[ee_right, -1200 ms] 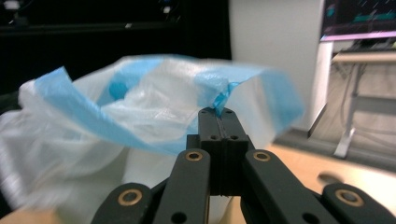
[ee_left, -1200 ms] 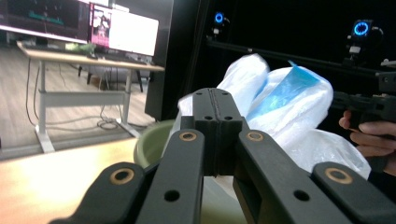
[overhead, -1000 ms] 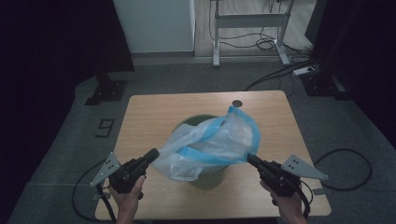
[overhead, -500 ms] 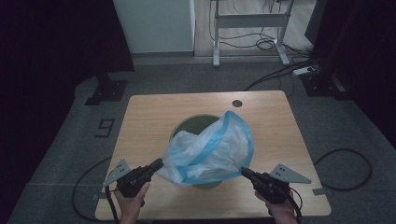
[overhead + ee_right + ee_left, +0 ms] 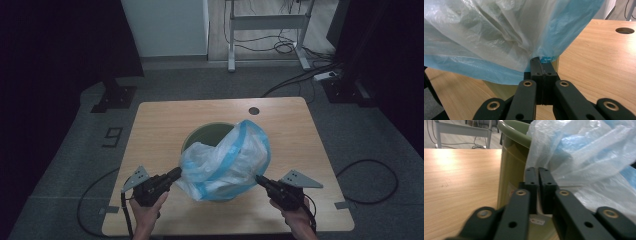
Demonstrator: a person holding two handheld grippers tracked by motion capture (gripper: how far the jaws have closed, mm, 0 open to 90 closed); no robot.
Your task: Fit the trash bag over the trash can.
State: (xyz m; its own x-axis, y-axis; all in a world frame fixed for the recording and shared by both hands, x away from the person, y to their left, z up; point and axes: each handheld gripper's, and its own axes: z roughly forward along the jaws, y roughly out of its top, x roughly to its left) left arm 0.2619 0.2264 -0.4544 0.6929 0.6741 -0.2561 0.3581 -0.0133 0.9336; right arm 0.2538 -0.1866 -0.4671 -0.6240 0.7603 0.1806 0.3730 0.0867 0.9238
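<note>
Plastic bag (image 5: 225, 162), clear with blue bands, hangs spread over the green bin (image 5: 207, 136), which stands near the middle of the tabletop (image 5: 155, 125), a little toward the person's edge. Left tool (image 5: 176, 173) is clenched on the bag's left edge; in the left gripper view its jaws stand almost together beside the bin wall (image 5: 511, 167). Right tool (image 5: 259, 179) is clenched on the bag's blue edge (image 5: 544, 59) at the right, its jaws pressed together.
</note>
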